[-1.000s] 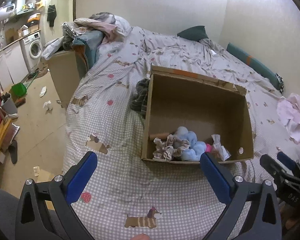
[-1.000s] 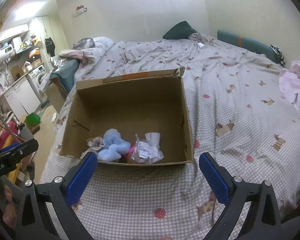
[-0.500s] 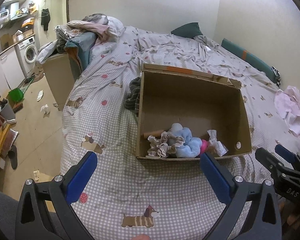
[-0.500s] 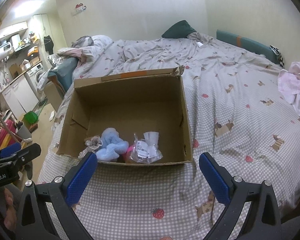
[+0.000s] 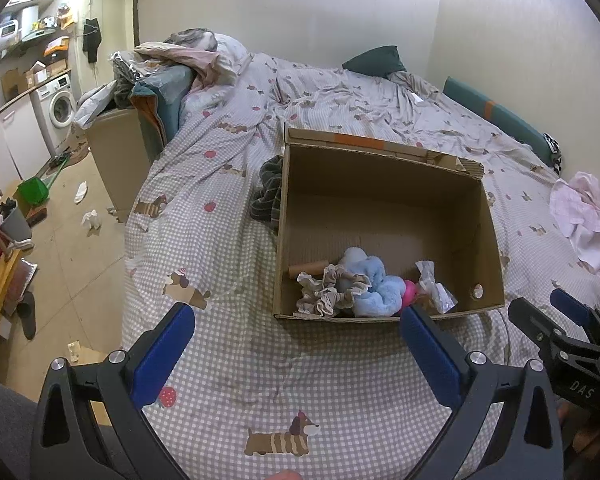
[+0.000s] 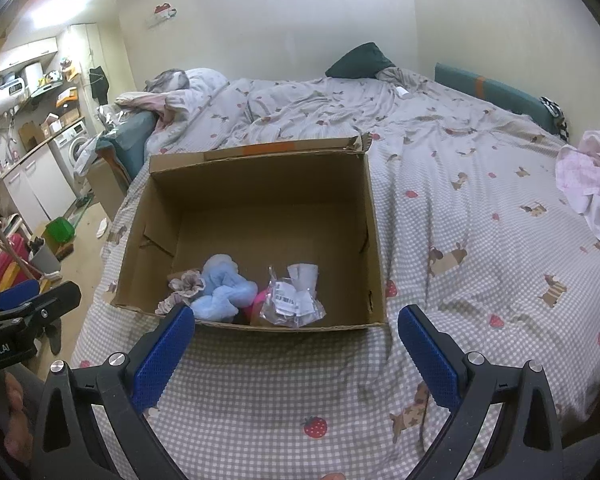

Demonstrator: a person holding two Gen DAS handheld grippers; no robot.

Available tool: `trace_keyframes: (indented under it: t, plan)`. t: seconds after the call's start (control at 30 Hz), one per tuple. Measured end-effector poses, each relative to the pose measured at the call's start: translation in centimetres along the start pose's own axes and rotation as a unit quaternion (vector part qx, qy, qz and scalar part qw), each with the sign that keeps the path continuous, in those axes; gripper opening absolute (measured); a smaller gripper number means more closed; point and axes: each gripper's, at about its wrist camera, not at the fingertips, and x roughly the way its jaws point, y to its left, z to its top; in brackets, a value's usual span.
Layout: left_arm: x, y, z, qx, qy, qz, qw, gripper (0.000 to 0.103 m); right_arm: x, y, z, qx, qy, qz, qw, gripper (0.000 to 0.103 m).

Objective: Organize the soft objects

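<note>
An open cardboard box (image 5: 380, 184) (image 6: 256, 184) sits on the checked bedspread. Inside near its front wall lie a beige frilly scrunchie (image 5: 332, 290) (image 6: 186, 282), a light blue plush (image 5: 374, 286) (image 6: 222, 286), a pink item (image 5: 409, 291) and a clear plastic packet (image 6: 294, 298) (image 5: 434, 286). A dark striped cloth (image 5: 269, 194) lies against the box's left side. A pink garment (image 5: 584, 220) (image 6: 588, 176) lies at the right of the bed. My left gripper (image 5: 296, 354) and right gripper (image 6: 292, 350) are both open and empty, in front of the box above the bedspread.
The bed's left edge drops to a littered floor (image 5: 72, 216) with a green dustpan (image 5: 34, 192). A laundry bin (image 5: 116, 152) piled with clothes stands beside the bed. Pillows and a dark cushion (image 5: 374, 60) lie at the head; walls close the far and right sides.
Both grippers have drawn back a little from the box and the left view has swung slightly left; both stay open and empty. Nothing in the box has moved.
</note>
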Motion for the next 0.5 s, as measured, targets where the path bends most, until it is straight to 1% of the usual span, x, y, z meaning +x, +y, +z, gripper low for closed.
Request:
trace_keyframes:
  t: [0.5]
  plan:
    - [0.01, 0.2, 0.06, -0.001, 0.003, -0.001, 1.0, 0.102, 0.11, 0.1, 0.01, 0.0, 0.004, 0.002, 1.0, 0.103]
